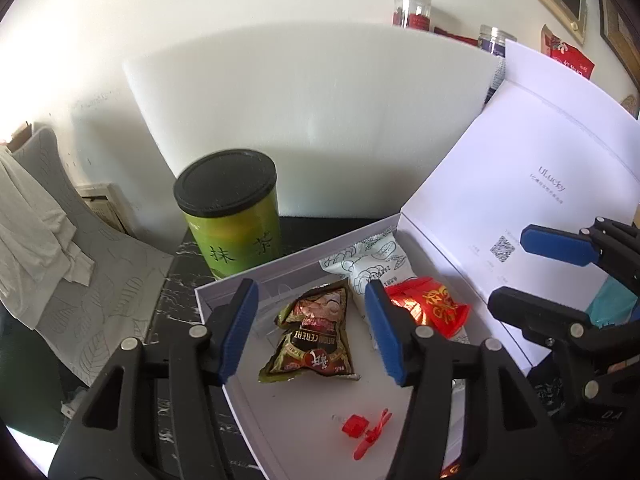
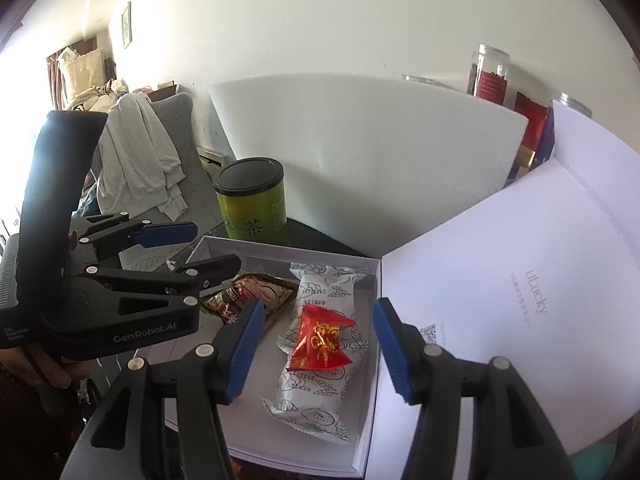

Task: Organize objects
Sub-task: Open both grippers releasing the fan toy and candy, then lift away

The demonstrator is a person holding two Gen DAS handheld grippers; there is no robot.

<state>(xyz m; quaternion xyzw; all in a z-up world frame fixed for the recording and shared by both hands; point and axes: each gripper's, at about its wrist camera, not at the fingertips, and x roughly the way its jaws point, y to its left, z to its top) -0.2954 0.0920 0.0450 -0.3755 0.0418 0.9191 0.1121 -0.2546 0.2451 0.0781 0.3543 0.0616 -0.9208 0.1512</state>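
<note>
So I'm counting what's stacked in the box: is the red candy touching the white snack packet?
Touching. The right wrist view shows the red candy lying on top of the white snack packet, overlapping its middle with no gap.

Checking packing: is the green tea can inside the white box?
No, the can stands outside the box, behind its far wall.

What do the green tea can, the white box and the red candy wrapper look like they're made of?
Green tea can: glossy printed wall, tin or coated card, I can't tell which; matte black lid, likely plastic.
White box: smooth matte paperboard, judging by its thin, crisp folded walls.
Red candy wrapper: shiny crinkled foil or film, with gold print and bright glints.
</note>
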